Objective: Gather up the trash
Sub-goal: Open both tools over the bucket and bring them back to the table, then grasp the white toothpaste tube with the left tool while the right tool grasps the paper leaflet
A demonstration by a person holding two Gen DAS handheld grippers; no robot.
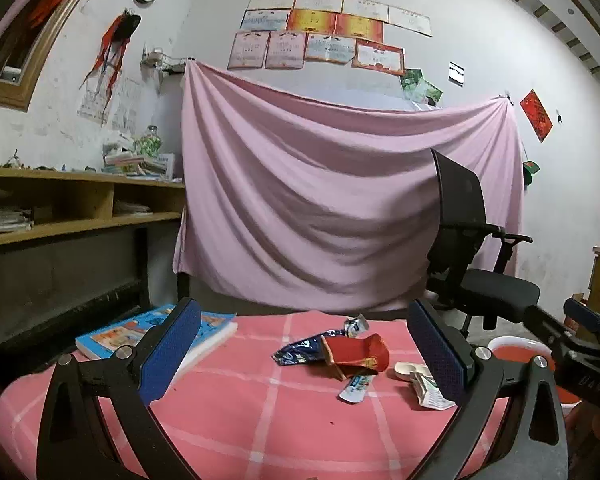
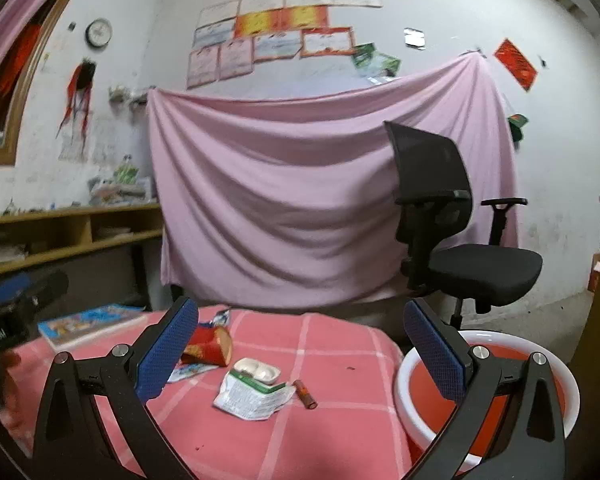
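Trash lies on a pink checked tablecloth (image 1: 259, 412): a crushed red carton (image 1: 360, 354), a dark blue wrapper (image 1: 295, 350), a small blue-white sachet (image 1: 354, 388), a white-green torn packet (image 2: 251, 394), a white plastic tray piece (image 2: 257, 370) and a small brown battery-like stick (image 2: 304, 393). The red carton also shows in the right wrist view (image 2: 207, 346). My left gripper (image 1: 306, 352) is open and empty above the cloth, before the carton. My right gripper (image 2: 300, 354) is open and empty, above the packet. A red basin with a white rim (image 2: 404, 376) stands right of the table.
A colourful book (image 1: 155, 330) lies at the table's far left corner. A black office chair (image 2: 452, 232) stands behind the basin. A pink sheet (image 1: 340, 200) hangs on the back wall. A wooden shelf unit (image 1: 59, 208) runs along the left.
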